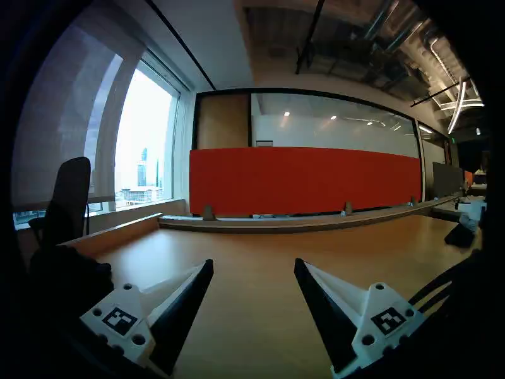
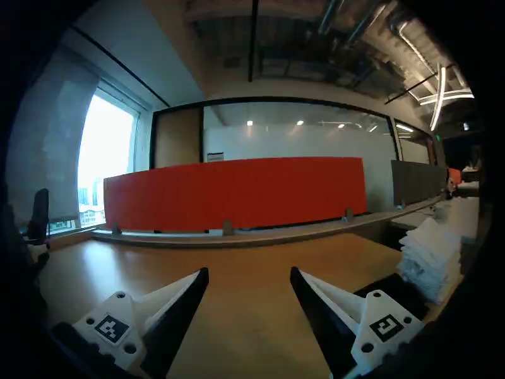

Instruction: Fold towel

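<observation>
Fingers on left gripper (image 1: 253,261) are standing wide apart, nothing btwn them, tips pointing across a bare stretch of wooden desk (image 1: 252,234). Can't tell if the gripper is touching the desk or just hanging low over it.

Right gripper (image 2: 249,270) is showing the same: fingers spread, gripping nothing, aiming fwd over the desk top.

Towel stack (image 2: 432,256) is sitting at the far right in right gripper view. It's white, folded, several layers piled up, edges slightly uneven. It's well right of the right finger and apart from both fingertips. Dark flat item (image 2: 388,287) is lying just beside/under the stack's near edge; can't tell which, since the finger is partly blocking it.

In left gripper view a dark lump (image 1: 459,235) w/ sth pale behind it is sitting at the desk's far right edge. Too small to ID.

Red divider (image 1: 303,180) is running along the desk's back edge. Window (image 1: 144,151) is glowing bright on the left, w/ a dark chair (image 1: 66,196) standing in front of it, beside the desk's left end.
</observation>
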Available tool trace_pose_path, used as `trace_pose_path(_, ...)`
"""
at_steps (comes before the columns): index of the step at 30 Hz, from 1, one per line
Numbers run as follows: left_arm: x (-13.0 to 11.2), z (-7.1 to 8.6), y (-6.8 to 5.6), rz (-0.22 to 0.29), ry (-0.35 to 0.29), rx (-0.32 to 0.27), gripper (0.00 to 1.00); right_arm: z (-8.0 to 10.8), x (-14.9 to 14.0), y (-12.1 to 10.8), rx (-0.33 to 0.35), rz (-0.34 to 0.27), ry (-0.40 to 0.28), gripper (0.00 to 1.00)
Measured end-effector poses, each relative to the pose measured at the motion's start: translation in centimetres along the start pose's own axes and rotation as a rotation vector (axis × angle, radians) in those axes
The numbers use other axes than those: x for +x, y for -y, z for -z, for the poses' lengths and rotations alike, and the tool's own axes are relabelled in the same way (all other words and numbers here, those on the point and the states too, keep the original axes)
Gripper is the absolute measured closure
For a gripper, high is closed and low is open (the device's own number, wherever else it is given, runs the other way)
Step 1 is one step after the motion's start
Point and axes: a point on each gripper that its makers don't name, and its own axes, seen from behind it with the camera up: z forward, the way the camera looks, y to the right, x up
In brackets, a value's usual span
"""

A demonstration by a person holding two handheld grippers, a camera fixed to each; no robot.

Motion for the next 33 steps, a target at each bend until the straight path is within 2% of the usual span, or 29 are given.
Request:
trace_pose_path(6, 0.0, 0.0, 0.0, 0.0, 0.0, 0.0, 0.05, 0.3, -0.7, -0.6, -0.012, -0.005, 0.006, 0.0)
trace_pose_path(15, 0.0, 0.0, 0.0, 0.0, 0.0, 0.0, 0.05, 0.3, -1.1, -0.5, -0.005, 0.032, 0.004, 0.0)
trace_pose_path(33, 0.0, -0.1, 0.0, 0.0, 0.0, 0.0, 0.05, 0.2, -1.6, 0.3, 0.016, 0.066, 0.003, 0.0)
